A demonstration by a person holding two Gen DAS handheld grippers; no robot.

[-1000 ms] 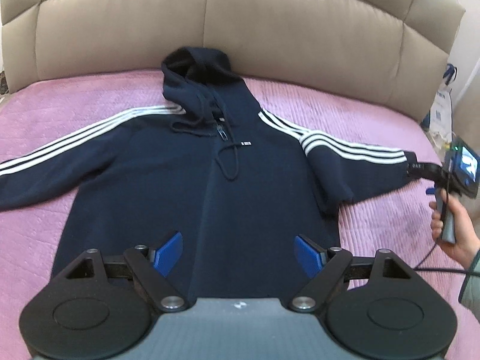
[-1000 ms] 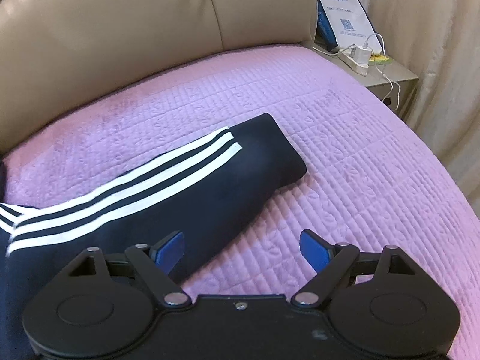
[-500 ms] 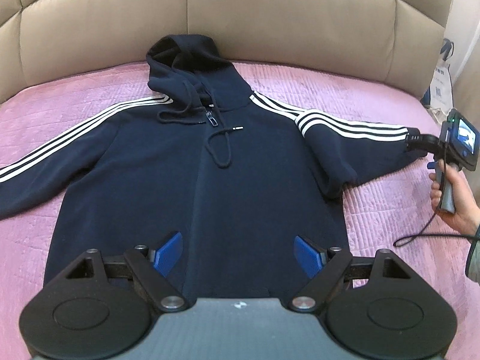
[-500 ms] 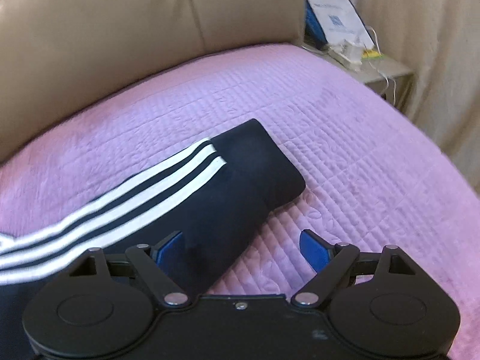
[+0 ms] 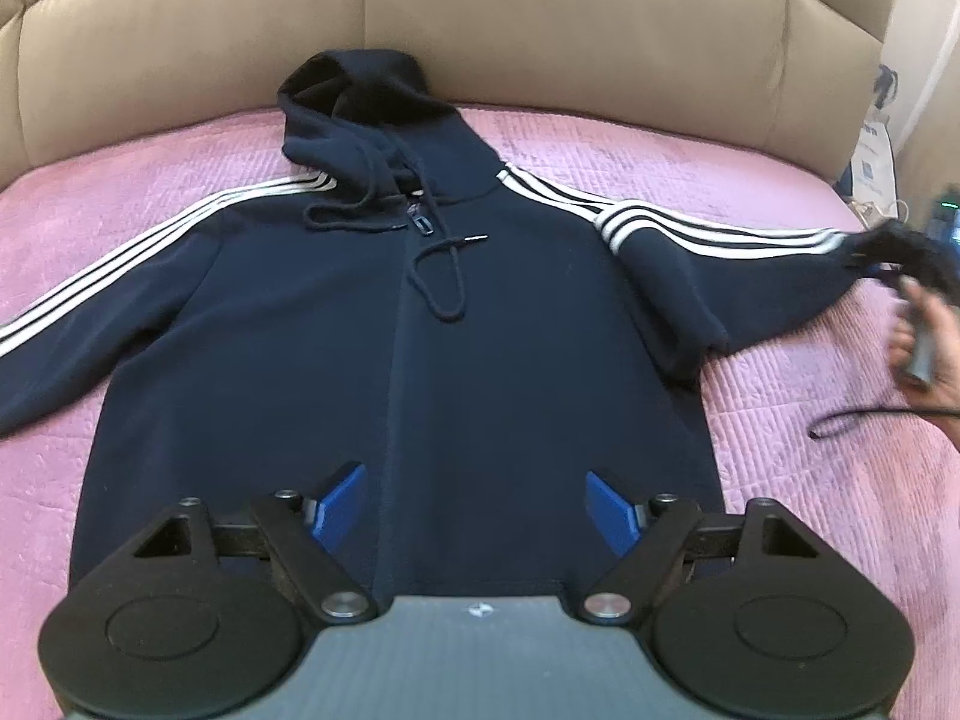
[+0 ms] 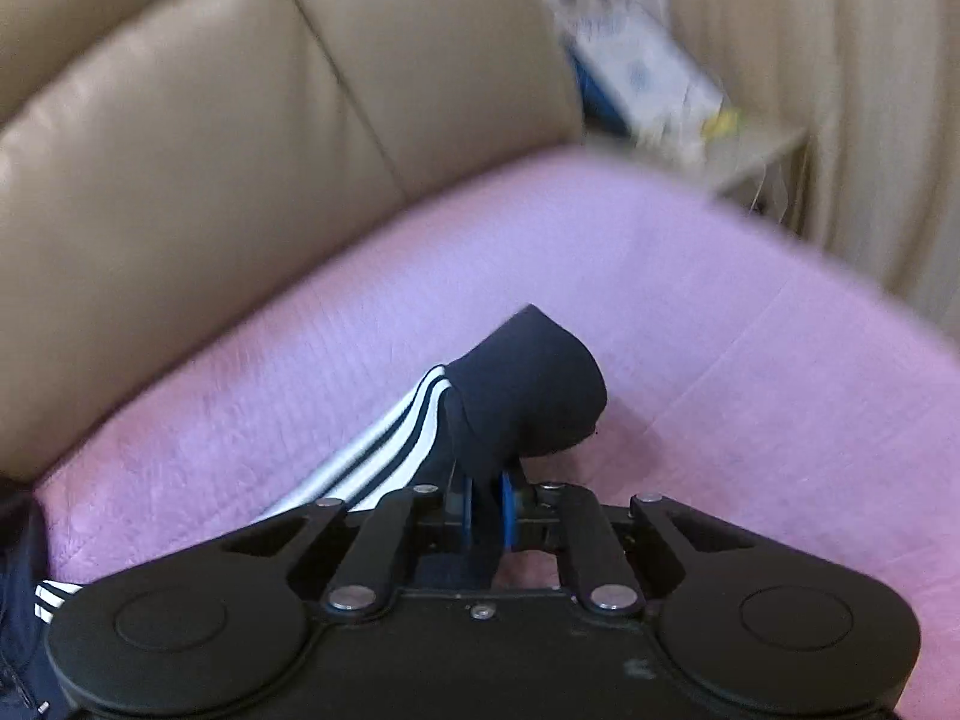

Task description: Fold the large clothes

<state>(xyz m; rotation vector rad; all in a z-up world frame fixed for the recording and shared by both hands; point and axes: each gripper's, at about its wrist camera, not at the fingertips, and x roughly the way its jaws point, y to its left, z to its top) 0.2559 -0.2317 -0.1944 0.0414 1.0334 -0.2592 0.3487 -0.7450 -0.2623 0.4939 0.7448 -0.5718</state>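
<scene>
Navy hoodie (image 5: pixel 396 324) on bed (image 5: pixel 810 480); right tool (image 6: pixel 483 504) pinching cuff (image 6: pixel 528 390), left tool (image 5: pixel 474 504) open. Shallow grip risks slipping.

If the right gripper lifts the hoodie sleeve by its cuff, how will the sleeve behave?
Probably floppy: the cuff already bunches and folds where the right gripper pinches it. The sleeve will likely hang and drag behind. The hoodie looks thick, so its body should stay on the bedspread.
</scene>
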